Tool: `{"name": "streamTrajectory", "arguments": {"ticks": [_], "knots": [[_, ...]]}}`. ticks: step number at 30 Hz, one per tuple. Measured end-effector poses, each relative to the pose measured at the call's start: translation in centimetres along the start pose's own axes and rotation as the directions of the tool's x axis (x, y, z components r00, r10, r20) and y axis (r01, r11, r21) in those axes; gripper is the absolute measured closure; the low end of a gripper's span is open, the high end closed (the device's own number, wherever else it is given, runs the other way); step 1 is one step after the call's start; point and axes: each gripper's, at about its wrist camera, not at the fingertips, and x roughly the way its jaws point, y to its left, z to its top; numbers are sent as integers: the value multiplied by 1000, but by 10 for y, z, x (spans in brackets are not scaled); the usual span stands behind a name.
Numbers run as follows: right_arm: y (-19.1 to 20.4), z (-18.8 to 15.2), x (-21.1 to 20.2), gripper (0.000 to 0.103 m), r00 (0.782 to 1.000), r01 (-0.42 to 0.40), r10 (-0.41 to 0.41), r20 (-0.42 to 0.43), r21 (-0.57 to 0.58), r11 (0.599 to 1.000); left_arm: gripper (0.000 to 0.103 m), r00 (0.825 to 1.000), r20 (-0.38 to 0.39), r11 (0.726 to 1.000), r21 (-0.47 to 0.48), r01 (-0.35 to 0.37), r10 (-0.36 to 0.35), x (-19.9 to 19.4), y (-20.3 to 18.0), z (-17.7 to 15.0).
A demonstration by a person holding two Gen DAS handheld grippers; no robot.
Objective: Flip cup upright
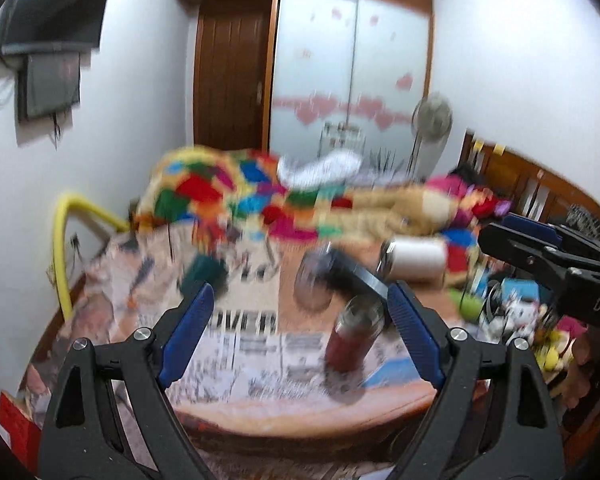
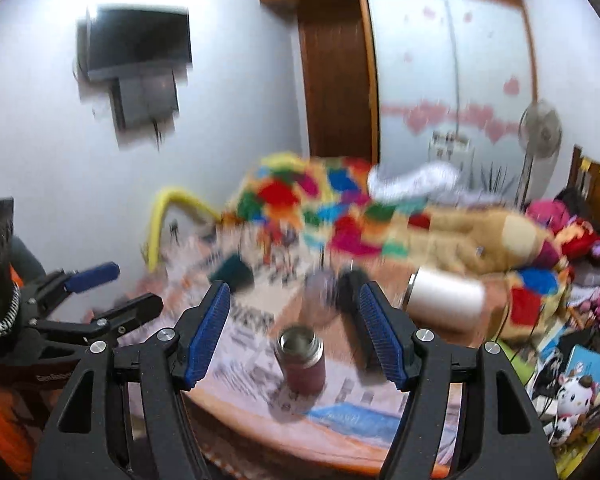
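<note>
The small red metal cup with a silver rim (image 2: 300, 362) stands upright on the round wooden counter (image 2: 380, 430), its open mouth facing up, on sheets of printed newspaper (image 2: 248, 360) spread over the near part of the top. In the right wrist view it sits between the two blue-padded fingers of the right gripper (image 2: 294, 334), whose jaws are spread wide with nothing in them; the cup is near but not touching either pad. In the left wrist view the same cup (image 1: 354, 338) stands just inside the right finger of the left gripper (image 1: 298, 330), which is also wide apart and empty.

Farther back on the counter lies a white cylindrical tumbler on its side (image 2: 446, 300), its dark mouth turned left. Between it and the cup is a dark object with a clear, glassy part (image 2: 332, 296); motion blur makes it hard to say what it is, possibly a tipped jug. A dark green cup-like shape (image 2: 234, 274) sits at the far left of the counter. Beyond the counter is a multicoloured patchwork blanket (image 2: 320, 204), and a black wall-mounted television (image 2: 138, 46) hangs on the left wall.
</note>
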Motion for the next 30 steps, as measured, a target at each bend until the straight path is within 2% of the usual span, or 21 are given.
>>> {"name": "streamTrajectory", "arguments": {"ticks": [2,6,9,12,14,20,30], "knots": [[5,8,-30,39,996,6,-6,84,-2,1000,14,997,80,1000,11,-7,6,-27,-10,9],[16,14,-73,37,978,15,-13,209,-10,1000,14,977,212,1000,13,-5,2,-74,-25,21],[25,12,-94,33,962,34,-29,272,-14,999,12,959,283,1000,21,-18,11,-101,-33,22],[31,7,-101,29,953,41,-37,300,-9,999,7,941,336,998,19,-58,48,-120,-40,18],[32,3,-102,21,952,40,-38,304,1,999,4,936,346,997,15,-76,66,-126,-42,14],[31,-6,-100,0,949,86,-86,304,15,996,0,937,333,994,-13,-105,103,-131,-41,3],[27,-13,-106,0,958,104,-103,266,11,995,0,942,314,993,-18,-119,119,-133,-40,-5]]}}
